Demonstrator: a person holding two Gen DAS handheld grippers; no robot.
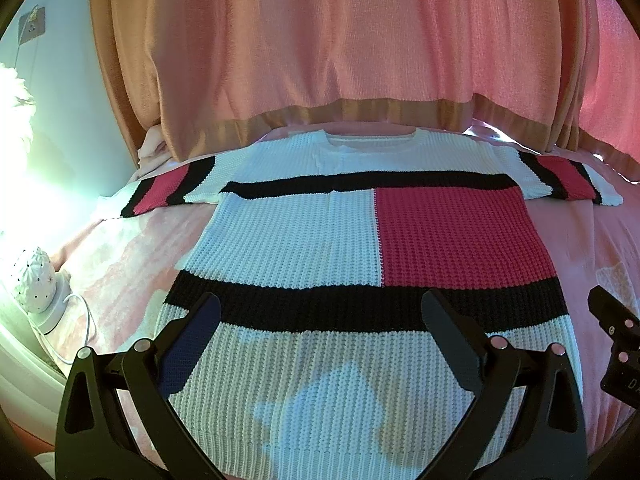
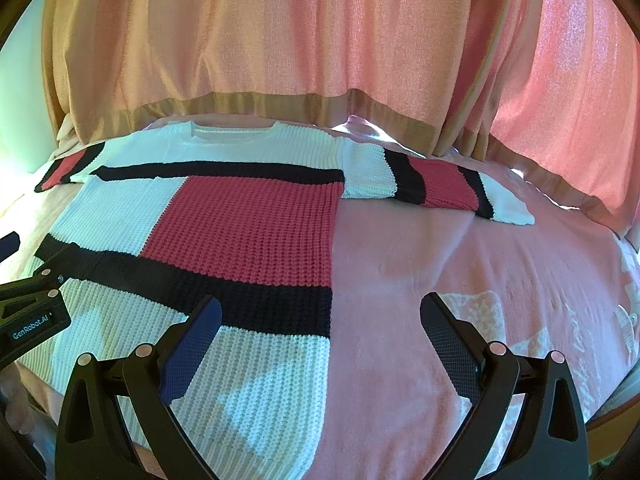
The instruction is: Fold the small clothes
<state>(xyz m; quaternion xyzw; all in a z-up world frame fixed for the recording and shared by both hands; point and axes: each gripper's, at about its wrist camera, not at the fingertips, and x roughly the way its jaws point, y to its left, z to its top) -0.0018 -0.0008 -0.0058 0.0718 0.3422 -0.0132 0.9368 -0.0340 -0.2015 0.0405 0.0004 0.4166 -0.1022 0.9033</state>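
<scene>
Sweater (image 1: pixel 320 240): flat on pink bed (image 2: pixel 460 280), collar toward frame top, sleeves spread sideways.
Left gripper (image 1: pixel 320 316): I read it open, empty, over the hem centre.
Right gripper (image 2: pixel 320 316): open, empty, straddling the sweater's right edge, nearer the right sleeve (image 2: pixel 440 188).

Knit sweater (image 1: pixel 304 240): white w/ black bands across chest & waist, one red block on its front; sleeves (image 2: pixel 436 188) striped white, black, red. Bedspread (image 2: pixel 440 264) under it pink w/ paler pattern. Curtains (image 1: pixel 340 40) salmon-pink, tan hem band. Gripper fingers (image 1: pixel 192 344) black, pads dark blue. Lamp (image 1: pixel 34 280) white, dotted.
</scene>
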